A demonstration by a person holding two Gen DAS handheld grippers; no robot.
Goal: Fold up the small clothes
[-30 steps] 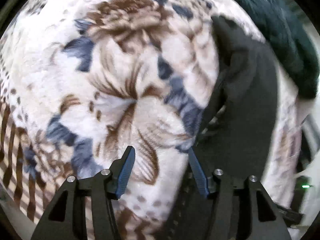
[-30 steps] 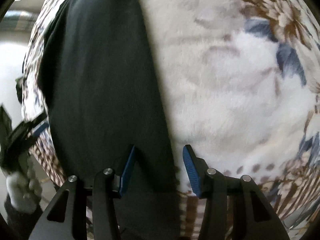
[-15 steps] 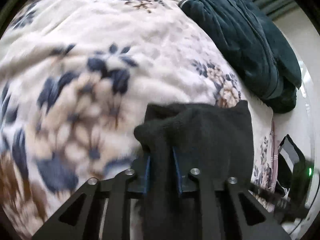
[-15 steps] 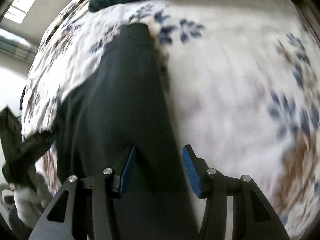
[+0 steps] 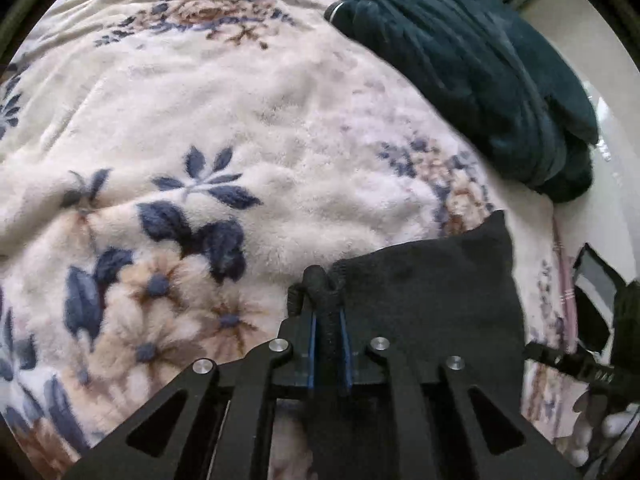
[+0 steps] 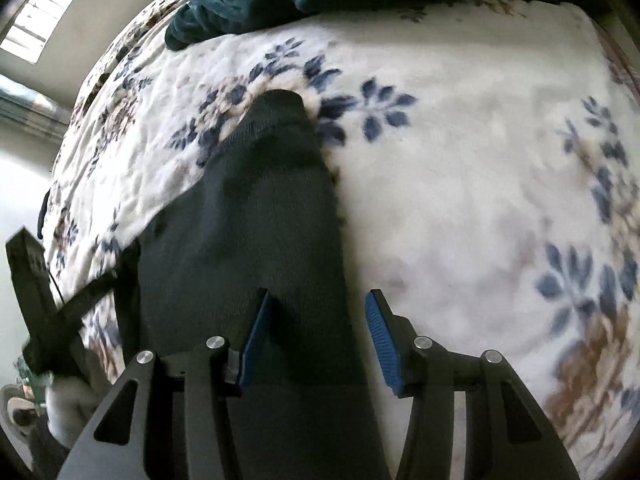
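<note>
A small black garment [image 5: 432, 280] lies on a bed covered by a cream blanket [image 5: 240, 128] with blue and brown flowers. It looks like a sock or some similar knit piece; which exactly is hard to tell.

The left tongs [image 5: 329, 320] are clamped on a bunched edge of the black garment: the knit fabric is pinched into a thick ridge between the two blue pads and pokes out just past the tips. Their jaws closed tight within the last second and have just eased apart a little, with the cloth between them throughout. The rest of the piece spreads flat on the blanket to the far side of that pinch, ending in a pointed corner.

The right tongs [image 6: 316, 320] stand half open over the same garment [image 6: 256, 216]. One blue pad sits above the dark cloth, the other over the bare blanket [image 6: 460, 160] just beside the garment's edge, and neither presses on anything. From these tongs the garment stretches away as a long strip, narrowing to a rounded end among the blue flowers.

Beyond the garment, at the far edge of the bed, a dark teal fleecy heap [image 5: 480, 64] is piled, well apart from it.
</note>
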